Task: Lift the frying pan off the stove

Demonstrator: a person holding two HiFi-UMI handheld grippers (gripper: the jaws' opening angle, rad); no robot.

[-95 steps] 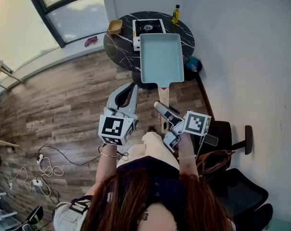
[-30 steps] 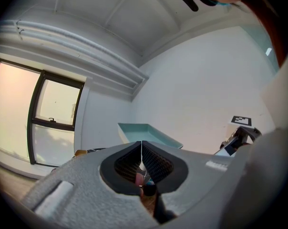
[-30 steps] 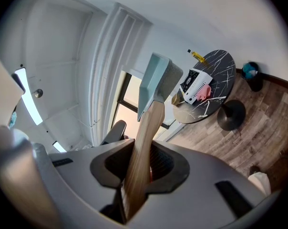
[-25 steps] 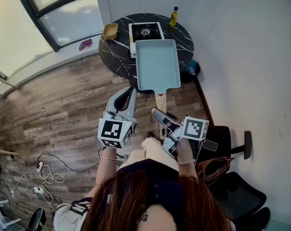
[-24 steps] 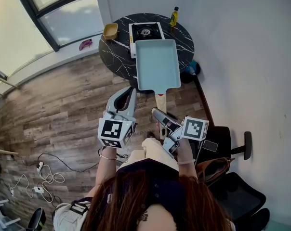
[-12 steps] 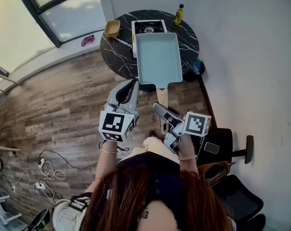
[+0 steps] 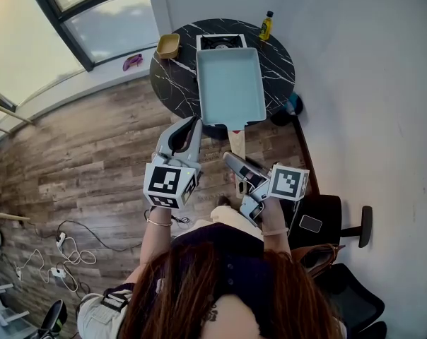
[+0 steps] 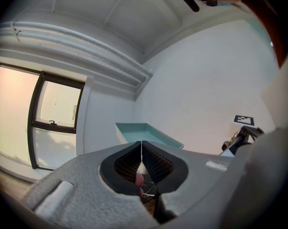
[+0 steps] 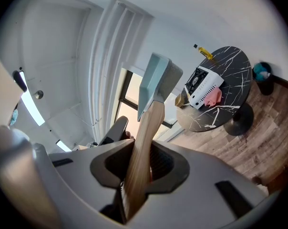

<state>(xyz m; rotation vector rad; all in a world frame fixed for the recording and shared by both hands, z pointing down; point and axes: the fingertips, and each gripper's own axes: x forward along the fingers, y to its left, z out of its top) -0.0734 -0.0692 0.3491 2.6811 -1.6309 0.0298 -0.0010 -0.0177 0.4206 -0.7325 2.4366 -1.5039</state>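
While the right tool (image 9: 139,166) clamps its pale wooden handle (image 9: 143,142), the light-teal rectangular frying pan (image 7: 231,83) hangs in the air, clear of the white portable stove (image 7: 220,42).
The pan's long axis runs straight out from that tool toward the round black marble table (image 7: 281,62); the left tool (image 8: 142,147), shut and empty, points the same way beside the handle without touching it.

Probably a spare room in an office or flat, rigged for cooking rather than a true kitchen. A white portable gas stove (image 7: 220,42), a yellow oil bottle (image 7: 267,25) and a small tan bowl (image 7: 168,45) stand along the far edge of a round black marble-patterned table (image 7: 172,80). Around it are a grey-brown wood-plank floor (image 7: 79,140), large dark-framed windows (image 7: 107,16), a black swivel chair (image 7: 348,295) and loose white cables (image 7: 40,260).
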